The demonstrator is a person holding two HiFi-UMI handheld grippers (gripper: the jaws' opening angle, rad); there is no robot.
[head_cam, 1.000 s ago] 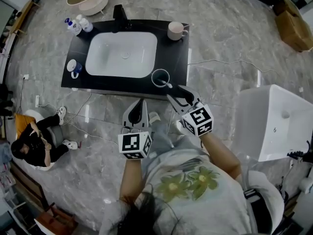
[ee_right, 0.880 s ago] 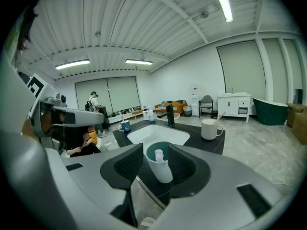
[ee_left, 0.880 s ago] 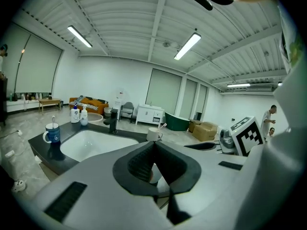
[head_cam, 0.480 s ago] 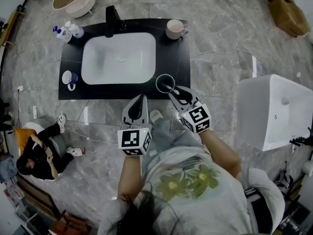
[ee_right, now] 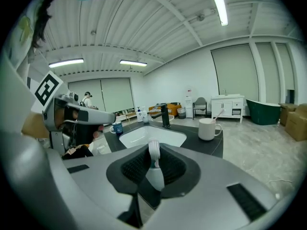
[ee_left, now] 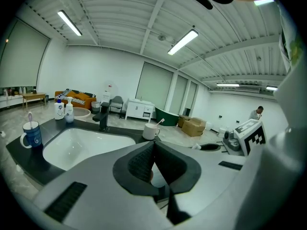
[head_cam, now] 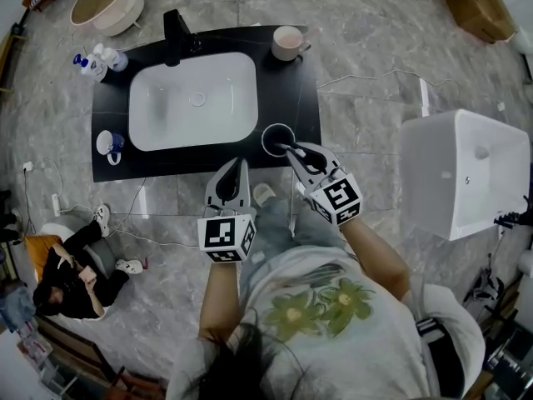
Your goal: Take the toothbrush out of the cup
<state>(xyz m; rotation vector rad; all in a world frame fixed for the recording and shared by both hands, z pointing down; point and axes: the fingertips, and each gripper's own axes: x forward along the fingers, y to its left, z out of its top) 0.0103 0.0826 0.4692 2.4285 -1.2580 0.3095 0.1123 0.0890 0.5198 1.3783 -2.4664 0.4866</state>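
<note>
1. The right gripper [head_cam: 293, 150] reaches over the cup [head_cam: 263, 140], which stands on the front edge of the dark countertop [head_cam: 304, 82] beside the sink [head_cam: 193, 98].
2. Its jaws are closing and now stand narrow. The white toothbrush [ee_right: 153, 153] rises upright between them, and the pads [ee_right: 132, 164] look to be just meeting its sides.
3. The lower end of the toothbrush runs down out of sight below the jaws, towards the cup.
4. The left gripper [head_cam: 241, 165] hangs well to the left of the cup, short of the counter, with its jaws together and nothing between them.
5. Judgement: the grasp is forming, so lifting straight up should be the next step.
</note>
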